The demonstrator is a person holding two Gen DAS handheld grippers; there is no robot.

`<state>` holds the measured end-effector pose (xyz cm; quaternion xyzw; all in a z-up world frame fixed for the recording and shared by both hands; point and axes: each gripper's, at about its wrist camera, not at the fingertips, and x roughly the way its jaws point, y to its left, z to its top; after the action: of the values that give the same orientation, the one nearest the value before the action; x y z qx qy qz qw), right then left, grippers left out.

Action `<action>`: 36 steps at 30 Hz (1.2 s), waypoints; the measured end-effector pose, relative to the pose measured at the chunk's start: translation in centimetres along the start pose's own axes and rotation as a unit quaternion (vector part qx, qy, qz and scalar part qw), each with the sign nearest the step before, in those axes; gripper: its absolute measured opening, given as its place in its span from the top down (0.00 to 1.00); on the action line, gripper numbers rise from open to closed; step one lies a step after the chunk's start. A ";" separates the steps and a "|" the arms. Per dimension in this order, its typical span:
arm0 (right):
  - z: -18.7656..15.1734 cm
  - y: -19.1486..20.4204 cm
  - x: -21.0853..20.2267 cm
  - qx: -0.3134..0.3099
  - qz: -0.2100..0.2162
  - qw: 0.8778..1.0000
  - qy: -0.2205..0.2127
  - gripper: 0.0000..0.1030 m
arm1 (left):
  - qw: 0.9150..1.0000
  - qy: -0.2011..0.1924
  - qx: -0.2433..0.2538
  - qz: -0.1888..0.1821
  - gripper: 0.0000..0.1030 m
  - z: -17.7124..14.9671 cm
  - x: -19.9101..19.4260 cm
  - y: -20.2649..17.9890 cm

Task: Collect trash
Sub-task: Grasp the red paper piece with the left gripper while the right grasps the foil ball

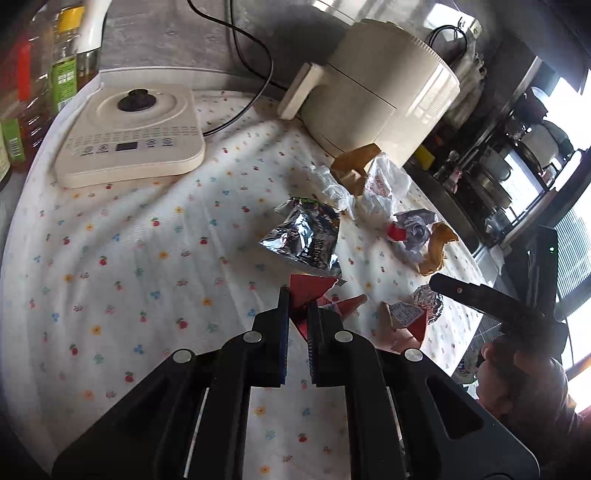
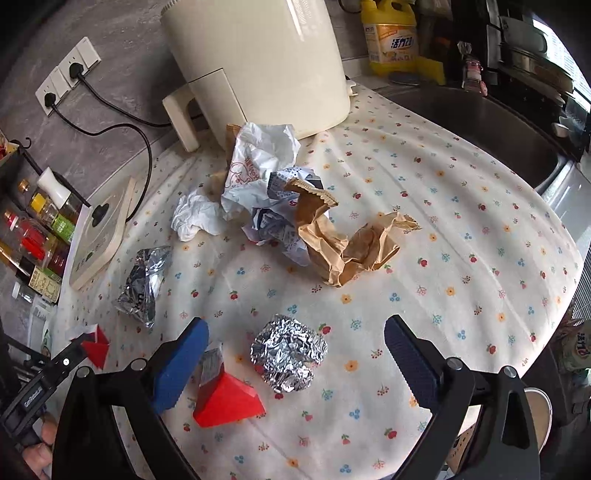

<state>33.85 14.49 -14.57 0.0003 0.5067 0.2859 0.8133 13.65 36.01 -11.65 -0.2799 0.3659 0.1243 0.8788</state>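
Yellow detergent bottle [image 2: 390, 35] label reads "活力28"; other print too blurred/small to read

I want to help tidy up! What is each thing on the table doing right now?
left gripper: shut on the red wrapper scrap.
right gripper: open, jaws either side of the foil ball.
foil ball: crumpled, lying loose on the tablecloth.
red carton piece: flattened, beside the foil ball.
brown paper bag: crumpled, untouched.
white plastic bag: scrunched, against the air fryer.
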 end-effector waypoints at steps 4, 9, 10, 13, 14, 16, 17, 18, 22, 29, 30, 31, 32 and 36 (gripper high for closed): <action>-0.2 -0.5 -0.2 0.011 0.001 1.000 0.005 0.61 | 1.000 -0.006 -0.008 0.009 0.91 -0.7 -0.8 0.4; -0.8 -0.9 -3.0 -0.009 0.022 1.000 -0.020 0.61 | 1.000 -0.008 -0.011 0.007 0.91 -1.3 -0.5 -1.2; -1.0 -1.3 -3.7 -0.007 0.024 0.999 -0.024 0.61 | 1.000 -0.009 -0.008 0.004 0.91 -1.3 -0.5 -2.0; -1.5 -3.0 -5.9 0.002 0.032 0.999 -0.031 0.61 | 1.000 -0.014 0.009 -0.008 0.91 -1.2 -0.7 -4.6; -1.7 -3.5 -6.7 0.004 0.033 0.999 -0.036 0.61 | 1.000 -0.014 0.016 -0.014 0.91 -1.3 -0.7 -5.6; -2.3 -4.8 -8.3 0.008 0.030 0.998 -0.047 0.61 | 0.999 -0.012 0.034 -0.023 0.91 -1.5 -0.6 -7.6; -2.6 -5.7 -9.2 0.013 0.029 0.998 -0.051 0.61 | 0.999 -0.009 0.043 -0.028 0.91 -1.6 -0.5 -8.6; -2.9 -6.6 -10.0 0.018 0.027 0.998 -0.055 0.61 | 0.998 -0.007 0.051 -0.033 0.91 -1.8 -0.3 -9.7; -4.6 -10.3 -13.2 0.040 0.015 0.997 -0.071 0.60 | 0.995 0.004 0.076 -0.057 0.91 -2.8 0.4 -14.1; -7.9 -17.8 -17.8 0.093 -0.016 0.992 -0.088 0.60 | 0.986 0.034 0.130 -0.102 0.91 -5.6 2.2 -22.2; -8.4 -18.7 -18.3 0.100 -0.020 0.991 -0.090 0.60 | 0.984 0.038 0.138 -0.108 0.91 -6.0 2.4 -23.3; -8.9 -19.7 -18.8 0.108 -0.024 0.990 -0.092 0.60 | 0.982 0.043 0.143 -0.112 0.91 -6.6 2.6 -24.1; -9.3 -20.6 -19.2 0.115 -0.027 0.989 -0.093 0.60 | 0.981 0.047 0.148 -0.116 0.91 -7.0 2.7 -25.0; -11.2 -23.8 -20.5 0.140 -0.039 0.985 -0.094 0.60 | 0.975 0.067 0.168 -0.128 0.91 -9.0 3.5 -28.0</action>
<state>29.03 -18.23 -10.02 0.1213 0.4625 0.1790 0.8599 22.81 8.06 -8.08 -0.1808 0.4002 -0.0717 0.8956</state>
